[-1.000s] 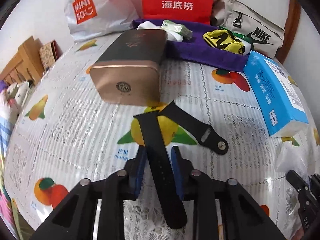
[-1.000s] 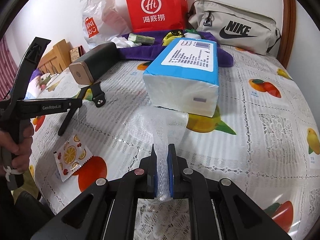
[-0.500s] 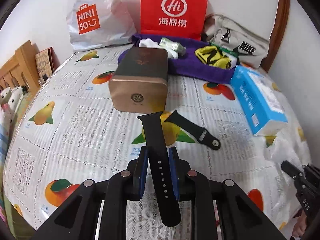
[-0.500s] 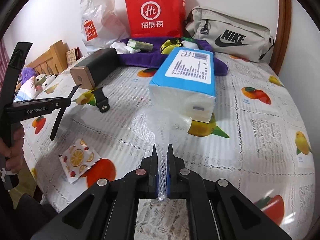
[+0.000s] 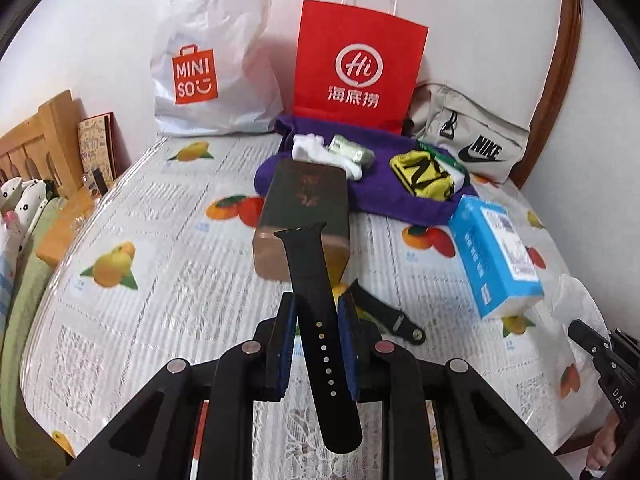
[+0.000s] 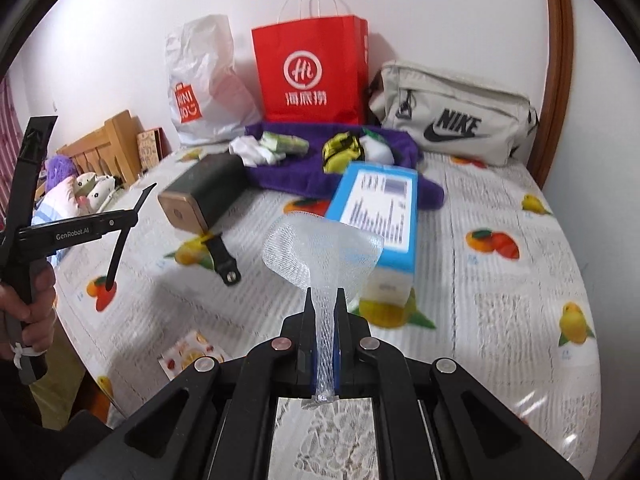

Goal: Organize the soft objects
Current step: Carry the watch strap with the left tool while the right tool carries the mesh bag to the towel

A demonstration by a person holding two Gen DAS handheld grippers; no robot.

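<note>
My left gripper is shut on a black watch strap with holes and holds it above the table; it also shows at the left of the right wrist view. The strap's other half with the buckle lies on the tablecloth, also seen in the right wrist view. My right gripper is shut on a clear white foam net sleeve, lifted off the table. A purple cloth at the back holds white socks, a green packet and a yellow-black item.
A dark box with a gold end lies mid-table. A blue tissue pack lies to the right. A red paper bag, a white Miniso bag and a beige Nike bag stand at the back. A fruit-print sachet lies near the front edge.
Both grippers have lifted: the left raised the black strap off the tablecloth, the right raised the foam net sleeve off the table. Both views have pulled back and upward.
</note>
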